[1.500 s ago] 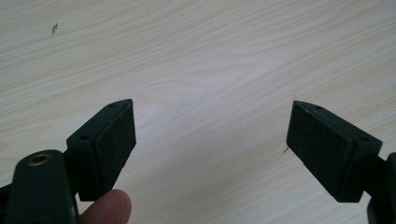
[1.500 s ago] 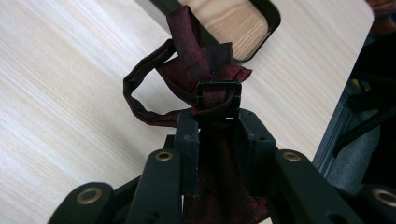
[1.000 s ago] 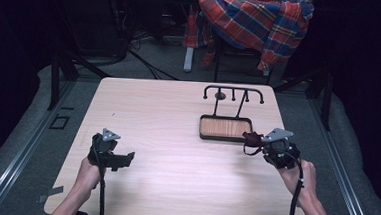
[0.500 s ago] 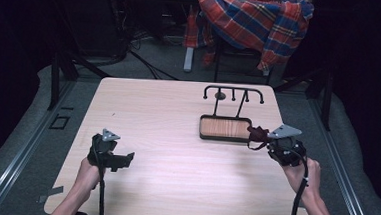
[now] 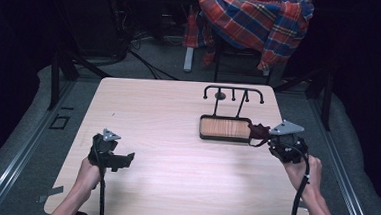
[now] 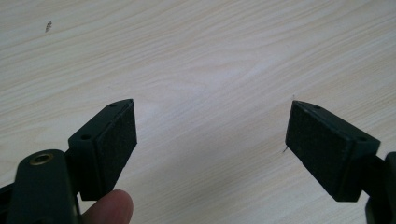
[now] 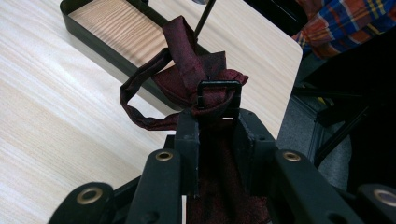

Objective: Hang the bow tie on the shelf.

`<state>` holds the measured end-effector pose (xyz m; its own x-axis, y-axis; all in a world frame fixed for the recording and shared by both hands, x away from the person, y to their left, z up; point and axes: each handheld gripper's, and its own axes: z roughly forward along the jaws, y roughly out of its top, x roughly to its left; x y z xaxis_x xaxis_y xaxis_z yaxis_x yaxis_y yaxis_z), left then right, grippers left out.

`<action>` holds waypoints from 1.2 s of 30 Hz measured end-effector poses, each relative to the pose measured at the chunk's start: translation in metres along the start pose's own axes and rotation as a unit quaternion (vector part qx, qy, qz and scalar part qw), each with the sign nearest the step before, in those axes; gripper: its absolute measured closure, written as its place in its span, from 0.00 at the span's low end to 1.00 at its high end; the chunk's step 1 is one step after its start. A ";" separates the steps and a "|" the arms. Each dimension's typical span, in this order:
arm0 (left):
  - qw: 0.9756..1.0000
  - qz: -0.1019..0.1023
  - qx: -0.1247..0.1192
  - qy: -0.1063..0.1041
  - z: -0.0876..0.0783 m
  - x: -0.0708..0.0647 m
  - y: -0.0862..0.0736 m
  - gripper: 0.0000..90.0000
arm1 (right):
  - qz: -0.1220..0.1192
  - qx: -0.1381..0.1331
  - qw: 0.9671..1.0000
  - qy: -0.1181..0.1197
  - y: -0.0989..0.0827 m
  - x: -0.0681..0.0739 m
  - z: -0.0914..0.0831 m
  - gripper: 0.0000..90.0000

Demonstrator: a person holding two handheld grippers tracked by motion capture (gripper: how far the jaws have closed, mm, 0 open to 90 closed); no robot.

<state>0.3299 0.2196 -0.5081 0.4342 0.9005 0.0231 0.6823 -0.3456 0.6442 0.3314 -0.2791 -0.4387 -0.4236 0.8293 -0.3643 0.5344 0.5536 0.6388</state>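
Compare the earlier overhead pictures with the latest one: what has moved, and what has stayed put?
The right gripper, clamped on the dark red bow tie, drifted slightly rightward, away from the tray. The left gripper, the tray and the hook stand kept their places.

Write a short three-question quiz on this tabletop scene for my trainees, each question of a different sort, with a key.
1. True or false: the right gripper is shut on the dark red bow tie.
2. What lies between the pads of the left gripper? A) a strap B) nothing C) a buckle
3. Fill in: the tray with the wooden floor carries a black ____ with hooks at its far side.

Key: 1 true. 2 B. 3 rack.
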 end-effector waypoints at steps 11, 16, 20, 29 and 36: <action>1.000 0.000 0.002 -0.001 -0.001 -0.001 0.000 0.19 | 0.013 -0.023 1.000 -0.012 0.005 -0.008 -0.012 0.80; 1.000 -0.001 0.002 -0.001 -0.001 -0.001 0.000 0.19 | 0.025 -0.034 0.999 -0.020 0.008 -0.015 -0.016 0.80; 1.000 0.000 0.003 -0.002 -0.001 -0.001 0.000 0.19 | 0.031 -0.040 0.998 -0.036 0.010 -0.020 -0.020 0.80; 1.000 -0.001 0.001 -0.002 0.000 -0.001 0.000 0.19 | 0.048 -0.051 0.996 -0.053 0.016 -0.030 -0.025 0.80; 1.000 -0.001 0.001 -0.001 0.000 -0.001 0.000 0.19 | 0.055 -0.058 0.995 -0.065 0.022 -0.035 -0.025 0.80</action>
<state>0.3289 0.2185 -0.5080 0.4339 0.9007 0.0213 0.6842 -0.3448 0.6427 0.3397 -0.2974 -0.3952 -0.2647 0.8917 -0.3672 0.4806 0.4521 0.7514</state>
